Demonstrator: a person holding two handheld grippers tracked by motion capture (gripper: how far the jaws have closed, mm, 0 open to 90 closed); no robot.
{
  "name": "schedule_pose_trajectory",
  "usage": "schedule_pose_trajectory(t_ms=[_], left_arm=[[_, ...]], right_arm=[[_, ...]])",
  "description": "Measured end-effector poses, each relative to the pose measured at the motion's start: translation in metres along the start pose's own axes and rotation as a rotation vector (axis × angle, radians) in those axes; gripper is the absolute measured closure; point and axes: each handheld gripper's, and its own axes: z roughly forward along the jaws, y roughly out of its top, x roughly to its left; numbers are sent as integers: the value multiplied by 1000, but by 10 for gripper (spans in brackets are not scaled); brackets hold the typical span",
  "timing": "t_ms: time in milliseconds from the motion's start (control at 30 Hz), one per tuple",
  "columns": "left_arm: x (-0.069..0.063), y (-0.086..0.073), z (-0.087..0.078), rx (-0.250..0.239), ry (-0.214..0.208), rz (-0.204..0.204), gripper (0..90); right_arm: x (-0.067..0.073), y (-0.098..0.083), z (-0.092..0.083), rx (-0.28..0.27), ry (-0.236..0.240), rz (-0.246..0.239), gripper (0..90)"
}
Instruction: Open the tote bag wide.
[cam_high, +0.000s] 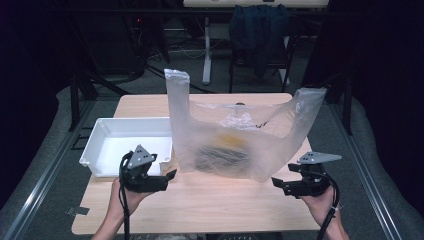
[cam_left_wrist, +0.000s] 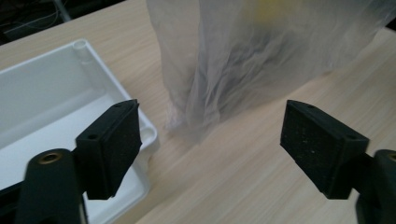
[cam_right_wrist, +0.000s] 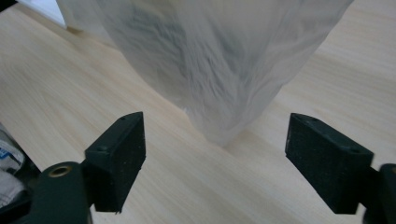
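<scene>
A translucent plastic bag (cam_high: 235, 140) stands upright in the middle of the wooden table (cam_high: 215, 205), its two handles sticking up. Dark and yellowish things show dimly through it near the bottom. My left gripper (cam_high: 167, 172) hovers at the bag's front left corner, by the white tray (cam_high: 107, 122), jaws open and empty. In the left gripper view the bag (cam_left_wrist: 243, 60) lies ahead of the gripper (cam_left_wrist: 210, 140), apart from the pads. My right gripper (cam_high: 282, 177) is at the bag's front right corner, open. Its own view has the bag's corner (cam_right_wrist: 210, 60) beyond the gripper (cam_right_wrist: 215, 149), untouched.
The white tray's near corner (cam_left_wrist: 144, 135) sits right beside my left jaw. Bare tabletop stretches along the front edge between the hands. Behind the table stands a chair with a dark garment (cam_high: 260, 30) over it. Metal rails (cam_high: 45, 180) run along the floor at both sides.
</scene>
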Motion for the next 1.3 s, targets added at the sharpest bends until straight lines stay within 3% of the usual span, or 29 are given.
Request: schedule_pose_trajectory(t_ms=[100,200,300,333,367,533,567,600,667,733,933,1133,1233,1300], left_arm=[[-1,10,5,-36,3,7,270],[1,16,11,-53,8,10,304],[3,20,19,-80,10,4,390],[4,20,21,-87,14,4,435],[4,21,24,-92,14,5,435],[7,22,31,-142,7,21,634],[8,23,34,-144,-1,20,749],[8,24,35,-141,-8,18,749],[9,24,39,-143,-15,18,862],[10,25,43,-149,-22,12,893],[15,24,53,-133,-29,1,895],[21,22,63,-98,-44,-21,896],[23,21,65,-75,-52,-19,897],[23,19,67,-68,-53,-23,897]], right_arm=[[2,10,-7,-47,-19,0,318],[1,15,-5,-48,-21,3,354],[2,21,-3,-51,-34,-1,485],[2,23,-2,-59,-32,-6,594],[2,23,-2,-59,-32,-6,594],[2,28,3,-56,-31,-18,801],[3,30,5,-54,-31,-23,856],[3,30,5,-54,-31,-23,856],[2,34,7,-64,-27,-17,892],[1,38,9,-68,-18,-15,897],[-5,46,19,-66,-9,5,899],[-16,54,42,-5,8,46,899],[-19,54,52,21,23,53,899],[-21,50,59,21,22,31,899]])
